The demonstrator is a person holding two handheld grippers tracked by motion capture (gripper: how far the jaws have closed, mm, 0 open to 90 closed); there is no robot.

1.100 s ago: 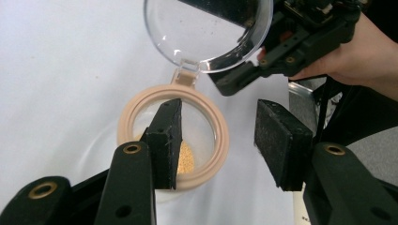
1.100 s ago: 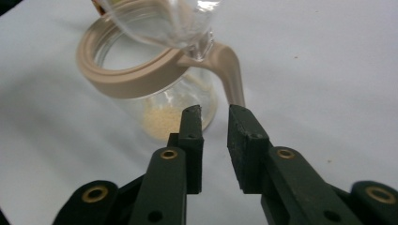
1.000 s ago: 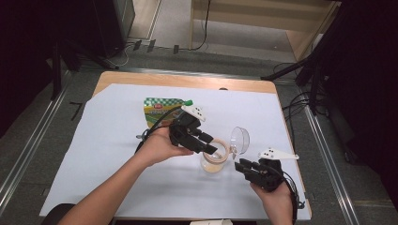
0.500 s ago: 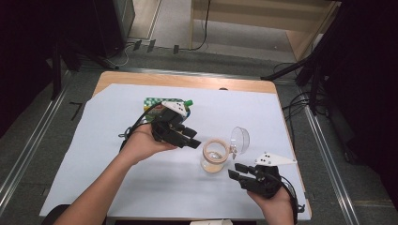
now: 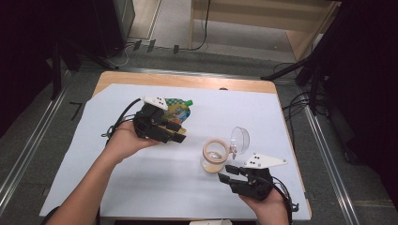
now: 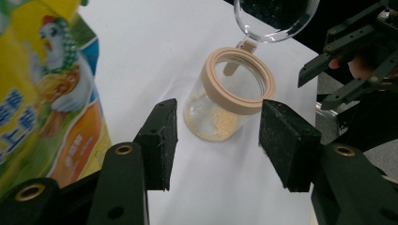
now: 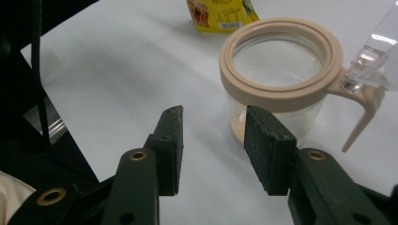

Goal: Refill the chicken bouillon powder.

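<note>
Ref. item: jar (image 5: pixel 215 155), glass w/ beige rim, standing upright on the white sheet (image 5: pixel 141 187). Clear lid (image 5: pixel 240 139) is hinged back, tilted up on the jar's far-right side. Pale powder lies in the jar's bottom. L gripper (image 5: pixel 180 132) hovers left of the jar, jaws apart, empty. Pouch (image 5: pixel 177 108) lies beyond the L gripper, farther from the jar. R gripper (image 5: pixel 227 173) sits just near-right of the jar, jaws apart, not touching it.
</note>
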